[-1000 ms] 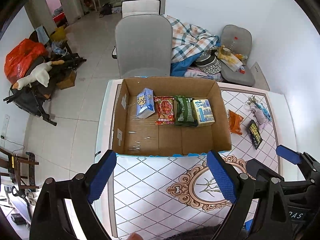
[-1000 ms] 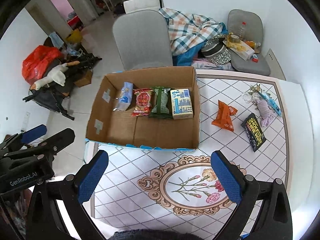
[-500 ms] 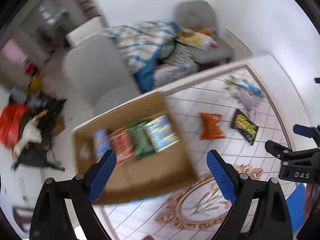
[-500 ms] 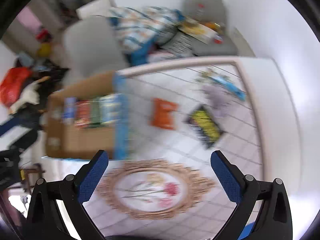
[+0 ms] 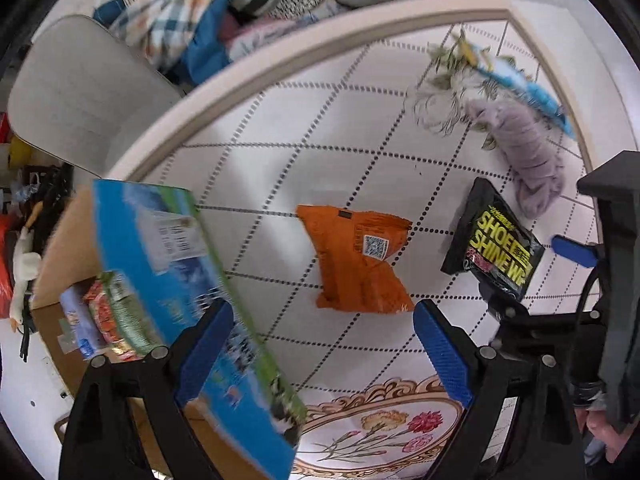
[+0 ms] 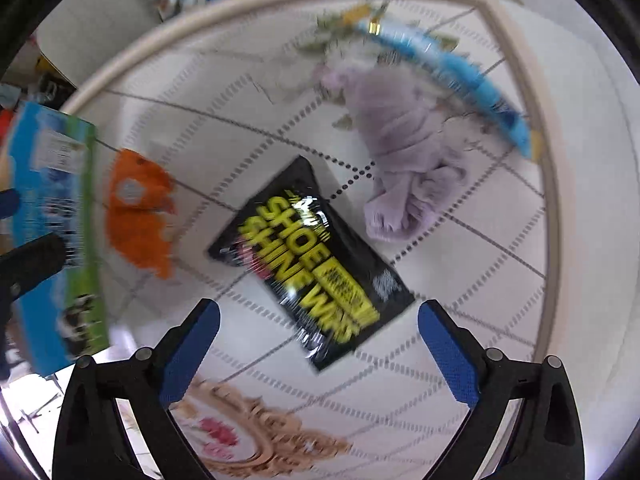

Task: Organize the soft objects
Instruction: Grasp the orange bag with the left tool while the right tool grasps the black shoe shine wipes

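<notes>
An orange packet [image 5: 356,256] lies on the patterned tabletop, just beyond my open left gripper [image 5: 320,344]; it also shows in the right wrist view [image 6: 140,212]. A black "Shoe Shine" packet [image 6: 312,256] lies just ahead of my open right gripper [image 6: 318,348]; it also shows in the left wrist view [image 5: 496,248]. A lilac cloth [image 6: 400,152] and a blue-and-floral item [image 6: 460,72] lie behind it. The cardboard box [image 5: 160,264] stands at the left with several packets [image 5: 108,320] inside. Both grippers are empty.
The table's beige rim [image 5: 280,56] curves along the far side. A grey chair [image 5: 76,92] and a pile of clothes [image 5: 180,12] stand beyond it. The right gripper's body [image 5: 616,280] shows at the left wrist view's right edge.
Both grippers have swung right and come down close to the tabletop. The orange packet now lies before the left gripper and the black packet before the right. Jaws stay open.
</notes>
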The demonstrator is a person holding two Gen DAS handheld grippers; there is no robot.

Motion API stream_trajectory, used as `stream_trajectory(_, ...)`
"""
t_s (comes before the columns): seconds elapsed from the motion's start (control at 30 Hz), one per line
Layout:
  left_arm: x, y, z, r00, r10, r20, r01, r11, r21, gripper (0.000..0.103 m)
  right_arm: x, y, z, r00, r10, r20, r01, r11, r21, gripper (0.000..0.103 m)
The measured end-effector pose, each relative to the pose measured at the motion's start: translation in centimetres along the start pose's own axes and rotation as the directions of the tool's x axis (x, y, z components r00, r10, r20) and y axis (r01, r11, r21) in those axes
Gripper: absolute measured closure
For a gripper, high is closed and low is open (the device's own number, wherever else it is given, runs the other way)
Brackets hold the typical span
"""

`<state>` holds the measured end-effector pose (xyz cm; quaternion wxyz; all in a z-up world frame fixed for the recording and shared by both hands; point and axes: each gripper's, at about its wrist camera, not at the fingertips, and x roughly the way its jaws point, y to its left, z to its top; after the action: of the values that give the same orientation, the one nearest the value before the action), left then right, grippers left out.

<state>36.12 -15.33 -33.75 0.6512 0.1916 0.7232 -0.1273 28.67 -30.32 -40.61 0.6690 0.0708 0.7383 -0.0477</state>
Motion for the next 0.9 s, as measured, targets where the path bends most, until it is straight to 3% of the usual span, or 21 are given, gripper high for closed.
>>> stream_trajectory(0.07, 0.9, 0.1, 0.2, 1.000, -0.019, -0.023, 0.019, 1.000, -0.023, 0.011, 1.3, -0.4, 0.2, 1.000, 0.003, -0.022, -0.003, 1.000, -0.001, 0.028)
stream_trajectory(0.2, 2.1, 0.2, 0.6, 0.997, -0.067, -0.046, 0.064, 0.996, -0.064, 0.011, 0.9, -2.5, -0.4, 0.999, 0.034, -0.008, -0.032, 0.989, 0.145, 0.046)
stream_trajectory(0.3, 3.0, 0.1, 0.8, 0.995, -0.075, -0.062, 0.071, 0.995, -0.070, 0.011, 0.3, -4.9, -1.0, 0.992, 0.127, 0.021, -0.128, 0.943, 0.308, 0.046)
stream_trajectory(0.33, 3.4, 0.2, 1.0, 0.994, -0.079, -0.069, 0.074, 0.995, -0.073, 0.011, 0.2, -5.2, -0.9, 0.987, 0.156, 0.034, -0.159, 0.937, 0.312, 0.046)
stream_trajectory(0.4, 4.4, 0.1, 1.3, 0.992, -0.091, -0.085, 0.084, 0.993, -0.079, 0.011, 0.5, -4.9, -0.6, 0.987, 0.159, 0.002, -0.154, 0.953, 0.261, 0.030)
stream_trajectory(0.5, 5.6, -0.2, 1.6, 0.989, -0.113, -0.091, 0.104, 0.990, -0.091, 0.014, 0.8, -4.3, -0.2, 0.992, 0.125, -0.008, -0.121, 0.974, 0.191, 0.029)
stream_trajectory(0.53, 6.0, -0.4, 1.7, 0.988, -0.127, -0.088, 0.119, 0.989, -0.093, 0.033, 0.9, -4.1, 0.1, 0.995, 0.097, -0.008, -0.094, 0.981, 0.169, 0.029)
stream_trajectory(0.6, 6.9, -0.5, 1.8, 0.984, -0.141, -0.105, 0.130, 0.986, -0.102, 0.055, 1.6, -3.3, 0.5, 0.997, 0.075, -0.013, -0.073, 0.988, 0.133, 0.029)
stream_trajectory(0.77, 7.4, -1.2, 1.2, 0.989, -0.131, -0.070, 0.122, 0.985, -0.119, 0.056, 1.7, -2.1, 0.7, 1.000, 0.022, 0.009, -0.023, 0.995, 0.097, 0.035)
stream_trajectory(0.9, 7.4, -1.1, 0.1, 0.985, -0.156, -0.067, 0.146, 0.980, -0.133, 0.055, 1.5, -3.2, 0.5, 0.986, 0.164, -0.029, -0.148, 0.939, 0.310, 0.042)
